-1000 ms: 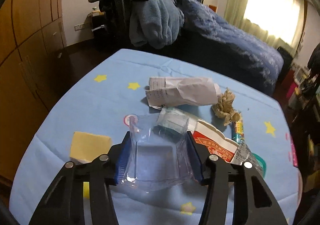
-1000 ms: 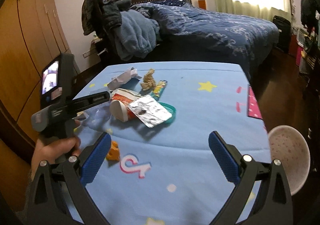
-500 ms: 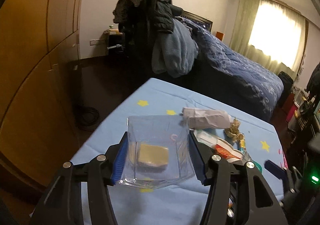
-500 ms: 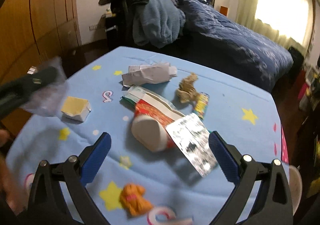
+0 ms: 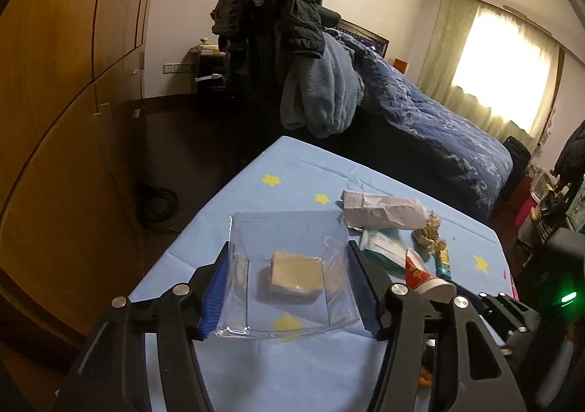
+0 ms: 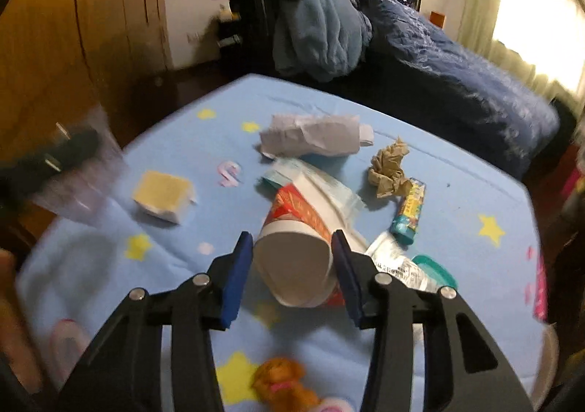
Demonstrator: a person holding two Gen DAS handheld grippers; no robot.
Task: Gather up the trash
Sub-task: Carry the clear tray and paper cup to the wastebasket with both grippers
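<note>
My left gripper (image 5: pixel 289 287) is shut on a clear plastic tray (image 5: pixel 256 240) and holds it above the blue starred table (image 5: pixel 299 170). A yellow sticky-note block (image 6: pixel 161 194) lies on the table and shows through the tray in the left view. My right gripper (image 6: pixel 292 273) has closed to a red-and-white paper cup (image 6: pixel 292 258) that lies on its side; both pads sit at its sides. Past it lie a crumpled white paper (image 6: pixel 314 135), a brown paper wad (image 6: pixel 389 170), a candy tube (image 6: pixel 409 210), a tissue pack (image 6: pixel 310 178) and a foil wrapper (image 6: pixel 395 262).
A small orange toy (image 6: pixel 281 382) lies near the table's front edge. A wooden wardrobe (image 5: pixel 55 119) stands at the left. A chair piled with clothes (image 5: pixel 292 57) and a blue bed (image 5: pixel 438 126) stand behind the table. A teal lid (image 6: pixel 435 269) lies under the foil.
The left gripper lifted the clear tray up and left, off the trash pile. The right gripper moved forward to the paper cup and closed from wide open to its sides.
</note>
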